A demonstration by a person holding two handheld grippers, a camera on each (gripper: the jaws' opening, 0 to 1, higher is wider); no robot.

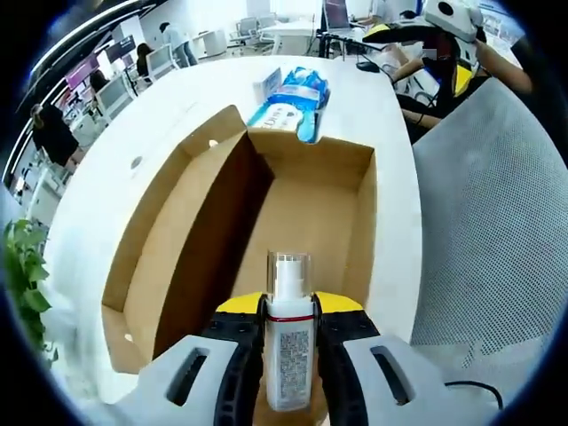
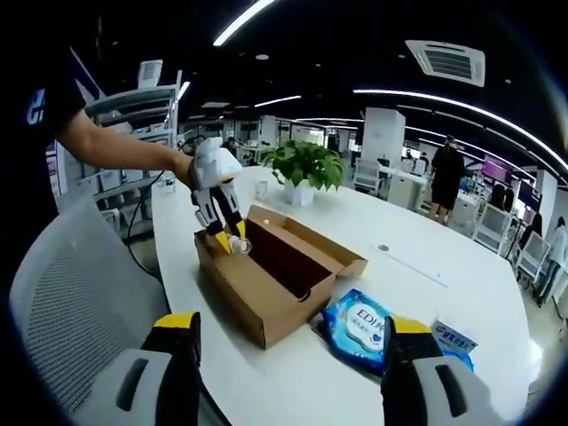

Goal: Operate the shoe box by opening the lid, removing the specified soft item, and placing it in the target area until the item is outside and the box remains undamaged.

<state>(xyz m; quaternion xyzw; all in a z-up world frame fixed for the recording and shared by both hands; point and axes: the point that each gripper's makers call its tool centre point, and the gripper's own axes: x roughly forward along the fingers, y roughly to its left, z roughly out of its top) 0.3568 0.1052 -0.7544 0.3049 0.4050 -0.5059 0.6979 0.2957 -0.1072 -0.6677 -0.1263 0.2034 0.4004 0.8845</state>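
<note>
One cardboard shoe box (image 2: 280,280), lid flipped open, inside looks bare. One small spray bottle (image 1: 289,342) with clear cap and red band. One blue wet-wipes pack (image 2: 362,327) lying on the table just beside the box's end, outside it; a small white-and-blue packet (image 2: 452,338) next to that. One potted plant (image 2: 306,169) further back.

White round table (image 2: 444,266), grey mesh chair (image 2: 62,302) at its edge. Open-plan office, strip ceiling lights, desks, several people standing and sitting in the background.

Left gripper (image 1: 290,333): jaws closed tight on the spray bottle, holding it upright above the near end of the open box; seen from the right gripper view it hangs over the box's far corner. Right gripper (image 2: 288,351): jaws spread wide, nothing between them, hovering near the table edge, short of the box and wipes.
</note>
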